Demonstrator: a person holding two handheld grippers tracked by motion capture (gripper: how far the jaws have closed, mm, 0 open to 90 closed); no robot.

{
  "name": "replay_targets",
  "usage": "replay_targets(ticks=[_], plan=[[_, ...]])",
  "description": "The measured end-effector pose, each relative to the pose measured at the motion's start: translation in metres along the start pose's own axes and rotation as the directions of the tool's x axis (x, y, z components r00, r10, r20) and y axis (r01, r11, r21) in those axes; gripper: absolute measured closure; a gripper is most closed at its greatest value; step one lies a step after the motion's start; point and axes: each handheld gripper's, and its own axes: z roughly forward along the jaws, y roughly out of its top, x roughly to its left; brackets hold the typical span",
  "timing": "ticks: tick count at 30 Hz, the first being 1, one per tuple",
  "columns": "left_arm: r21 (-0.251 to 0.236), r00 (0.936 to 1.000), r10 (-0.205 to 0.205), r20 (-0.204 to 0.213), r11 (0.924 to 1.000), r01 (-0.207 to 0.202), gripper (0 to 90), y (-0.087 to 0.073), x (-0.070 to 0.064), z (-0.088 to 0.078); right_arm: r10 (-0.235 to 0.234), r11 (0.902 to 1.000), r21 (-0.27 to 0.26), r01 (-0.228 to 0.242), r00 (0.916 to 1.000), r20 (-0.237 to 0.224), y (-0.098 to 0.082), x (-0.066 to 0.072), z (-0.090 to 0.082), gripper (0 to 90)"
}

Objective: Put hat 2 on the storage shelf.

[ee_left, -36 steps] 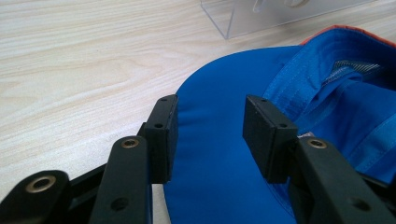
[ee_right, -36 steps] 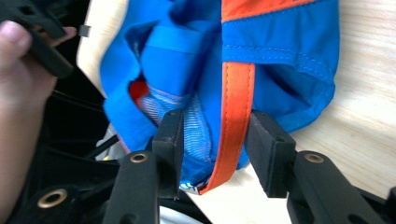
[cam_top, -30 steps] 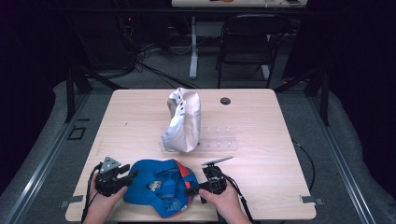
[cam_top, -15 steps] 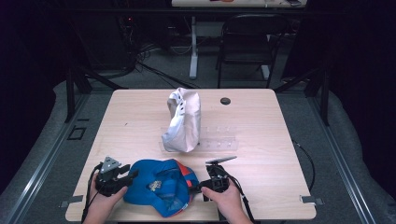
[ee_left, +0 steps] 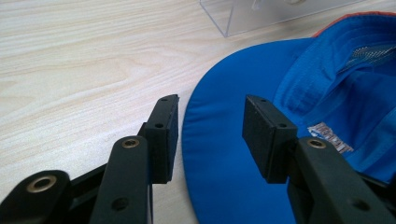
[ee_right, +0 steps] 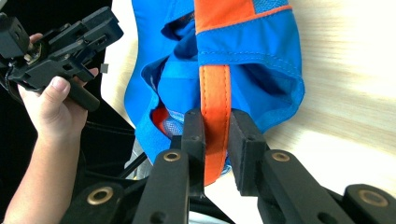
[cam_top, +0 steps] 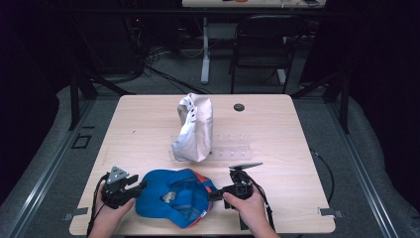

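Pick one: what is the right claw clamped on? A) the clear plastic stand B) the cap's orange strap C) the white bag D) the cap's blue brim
B: in the right gripper view the right claw has just been closing, and its jaws pinch the orange strap of the blue cap.

Lab – wooden table (cam_top: 277, 124), floor cables (cam_top: 163, 59), folding chair (cam_top: 265, 44), dark surroundings.

left gripper (cam_top: 130, 187) jaws apart, right gripper (cam_top: 221, 192) jaws pinched
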Motion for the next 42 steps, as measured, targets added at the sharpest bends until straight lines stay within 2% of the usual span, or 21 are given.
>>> replay_targets(ticks=[3, 6, 7, 8, 9, 10, 12, 13, 14, 15, 16, 17, 18, 19, 20, 22, 26, 28, 33, 36, 42], plan=[[-0.001, 1.0, -0.001, 0.0, 1.0, 0.001, 56.0, 0.0, 0.0, 0.0, 0.006, 0.9999, 0.009, -0.006, 0.9999, 0.012, 0.001, -0.001, -0.006, 77.8], [-0.004, 1.0, -0.001, -0.001, 1.0, 0.001, 56.1, 0.0, 0.0, 0.0, 0.017, 0.9998, -0.008, -0.017, 0.9997, 0.015, 0.002, -0.003, -0.014, 77.8], [0.0, 1.0, 0.002, 0.0, 1.0, -0.002, 56.2, 0.0, 0.0, 0.0, 0.009, 0.9999, 0.006, -0.009, 0.9984, 0.055, 0.003, -0.002, -0.019, 77.8], [0.003, 1.0, 0.002, 0.0, 1.0, -0.002, 56.3, 0.0, 0.0, -0.001, 0.032, 0.999, -0.029, -0.032, 0.9991, -0.027, 0.002, -0.004, -0.019, 77.8], [0.001, 1.0, -0.002, 0.003, 1.0, 0.002, 56.8, 0.0, 0.0, 0.0, 0.007, 1.0, 0.003, -0.007, 0.9967, 0.081, 0.004, -0.003, -0.027, 77.8], [0.001, 1.0, -0.002, 0.005, 1.0, 0.002, 57.1, 0.0, 0.0, 0.0, 0.023, 0.9992, -0.034, -0.023, 0.9997, 0.002, 0.003, -0.005, -0.027, 77.8], [0.0, 1.0, 0.003, 0.005, 1.0, -0.003, 57.4, 0.0, 0.0, 0.0, 0.039, 0.9984, -0.044, -0.037, 0.998, 0.049, 0.003, -0.004, -0.036, 77.9], [0.002, 1.0, 0.001, 0.006, 1.0, -0.001, 57.4, 0.0, 0.0, 0.0, 0.016, 0.9997, -0.021, -0.015, 0.9985, 0.052, 0.004, -0.007, -0.042, 77.9], [0.003, 1.0, 0.002, 0.005, 1.0, -0.002, 57.4, 0.0, 0.0, 0.0, 0.034, 0.9988, -0.037, -0.033, 0.9982, 0.049, 0.004, -0.008, -0.047, 77.9], [0.003, 1.0, 0.002, 0.004, 1.0, -0.002, 57.4, 0.0, -0.001, 0.0, 0.027, 0.9993, -0.029, -0.025, 0.996, 0.085, 0.005, -0.009, -0.052, 77.9], [0.004, 1.0, 0.003, 0.003, 1.0, -0.003, 57.4, 0.0, -0.001, 0.0, 0.053, 0.9973, -0.052, -0.052, 0.9984, 0.019, 0.004, -0.011, -0.054, 77.9], [0.004, 1.0, 0.004, 0.002, 1.0, -0.004, 57.4, 0.0, -0.001, 0.0, 0.042, 0.9971, -0.065, -0.04, 0.9988, 0.025, 0.004, -0.013, -0.057, 77.9], [0.004, 1.0, 0.004, 0.001, 1.0, -0.004, 57.3, 0.0, -0.001, 0.0, 0.037, 0.9982, -0.05, -0.033, 0.9955, 0.087, 0.005, -0.013, -0.065, 77.9], [0.005, 1.0, 0.004, -0.001, 1.0, -0.004, 57.2, 0.0, -0.001, 0.0, 0.04, 0.9979, -0.054, -0.036, 0.9954, 0.087, 0.005, -0.014, -0.069, 77.9], [0.003, 1.0, 0.003, 0.0, 1.0, -0.003, 57.2, 0.0, -0.001, 0.0, 0.065, 0.9944, -0.088, -0.059, 0.9958, 0.065, 0.005, -0.015, -0.071, 77.9], [0.004, 1.0, 0.002, -0.001, 1.0, -0.002, 57.1, 0.0, -0.001, 0.001, 0.066, 0.9936, -0.095, -0.061, 0.9966, 0.05, 0.005, -0.018, -0.079, 78.0], [0.006, 1.0, 0.007, -0.003, 1.0, -0.007, 57.1, 0.0, -0.001, 0.001, 0.078, 0.9906, -0.118, -0.07, 0.9949, 0.065, 0.005, -0.02, -0.09, 78.0], [0.006, 1.0, 0.007, -0.004, 1.0, -0.007, 57.1, 0.0, -0.001, 0.001, 0.067, 0.9915, -0.116, -0.059, 0.9952, 0.071, 0.004, -0.021, -0.096, 78.0], [0.009, 1.0, 0.006, -0.005, 0.9999, -0.006, 57.1, 0.0, -0.001, 0.001, 0.083, 0.9899, -0.12, -0.075, 0.9943, 0.067, 0.005, -0.024, -0.111, 78.0], [0.006, 1.0, 0.009, -0.005, 0.9999, -0.008, 57.1, 0.0, -0.001, 0.001, 0.104, 0.9862, -0.133, -0.098, 0.9941, 0.032, 0.006, -0.023, -0.12, 78.1], [0.007, 0.9999, 0.012, -0.005, 0.9999, -0.012, 57.1, 0.0, -0.001, 0.001, 0.108, 0.985, -0.136, -0.107, 0.9942, 0.002, 0.01, -0.02, -0.129, 78.1]])
